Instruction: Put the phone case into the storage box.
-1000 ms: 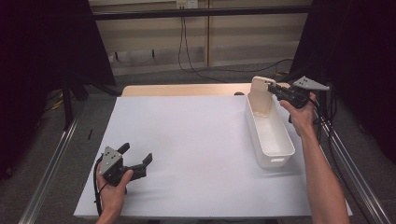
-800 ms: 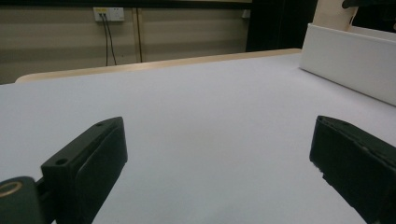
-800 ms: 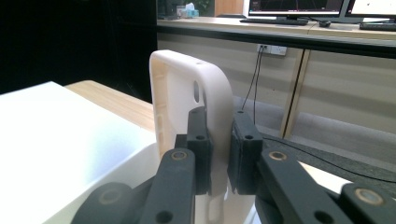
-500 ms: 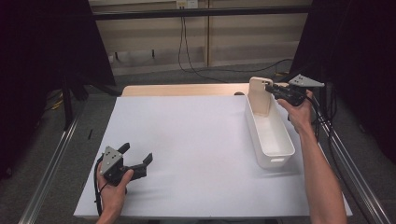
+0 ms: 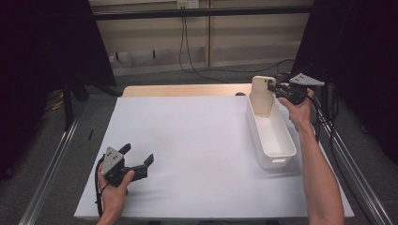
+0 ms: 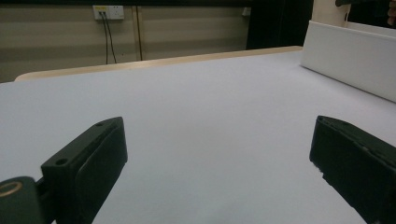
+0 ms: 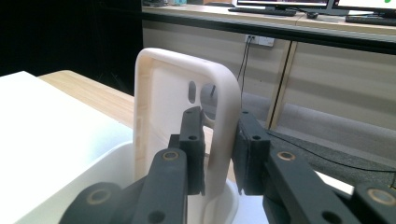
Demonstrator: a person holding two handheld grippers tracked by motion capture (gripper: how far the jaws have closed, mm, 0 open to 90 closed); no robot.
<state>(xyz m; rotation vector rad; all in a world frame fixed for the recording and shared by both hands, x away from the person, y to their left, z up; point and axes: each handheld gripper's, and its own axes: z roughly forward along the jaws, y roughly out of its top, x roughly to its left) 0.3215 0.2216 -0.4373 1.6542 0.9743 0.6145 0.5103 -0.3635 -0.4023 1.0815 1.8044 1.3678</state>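
A cream phone case (image 7: pixel 187 98) is standing upright at the far end of the white bin (image 5: pixel 277 152), pinched along one edge by the right gripper (image 5: pixel 278 90). The left gripper (image 5: pixel 137 158) is resting wide apart on the white table (image 5: pixel 197 140), well away.

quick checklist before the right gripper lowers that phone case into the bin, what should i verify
1. Grip on the phone case: ok. The right gripper has its jaws closed on the case's side wall.
2. Case orientation: ok. It stands upright, camera cutout toward the top.
3. Case over the white bin: ok. In the high view its lower end sits at the bin's far end.
4. Bin interior free: ok in the part the high view shows; under the case, cannot tell.
5. Left gripper out of the way: ok. It is open, low over the white table cover at the near left corner.
6. Whether the case already touches the bin floor: cannot tell.
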